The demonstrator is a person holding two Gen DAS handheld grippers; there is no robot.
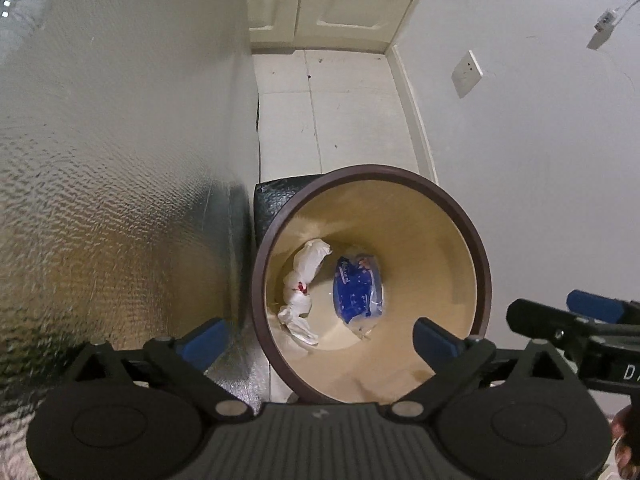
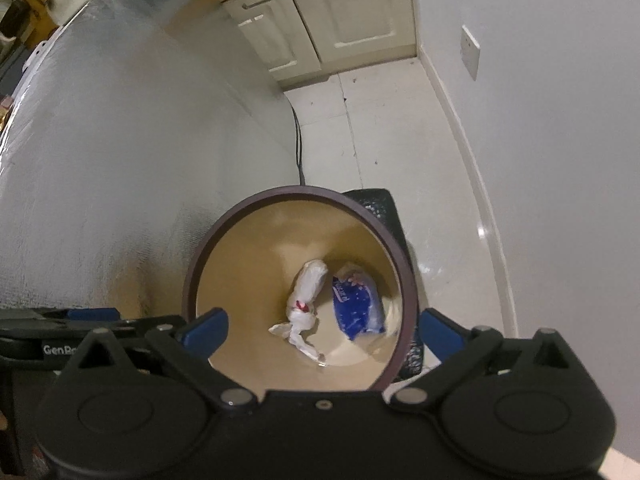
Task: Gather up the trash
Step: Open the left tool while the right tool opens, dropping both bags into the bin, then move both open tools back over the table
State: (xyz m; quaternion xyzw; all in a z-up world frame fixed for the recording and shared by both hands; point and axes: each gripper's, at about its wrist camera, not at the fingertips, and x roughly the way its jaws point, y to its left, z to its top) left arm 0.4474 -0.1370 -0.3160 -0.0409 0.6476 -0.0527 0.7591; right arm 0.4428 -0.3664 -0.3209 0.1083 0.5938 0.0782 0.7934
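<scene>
Right now both sets of jaws stand wide apart with nothing between the pads. The left gripper (image 1: 320,340) and the right gripper (image 2: 324,328) both hang over the mouth of a round bin (image 1: 476,240), pointing steeply down into it.

Straight below the jaws, at the bottom of the bin, lie two pieces of trash: a knotted white bag (image 1: 302,292) and a blue packet (image 1: 358,290), side by side and close, perhaps touching. The white bag's long axis runs from the near floor of the bin up toward the far wall; the blue packet lies roughly parallel to it. In the left wrist view the white bag sits toward the left finger and the packet nearer the middle; in the right wrist view both lie about midway between the fingers — neither gripper is clearly the nearer.

By my judgement the trash is already collected, so any coming move is a withdrawal upward, and only the dark rim stands close to the fingers.

Around the bin: a textured silvery panel (image 1: 120,160) just beside it on the left, something black (image 1: 276,196) behind it, pale floor tiles (image 1: 340,112), white cupboard doors (image 2: 320,24) beyond, and a wall socket (image 1: 467,73) on the right.
</scene>
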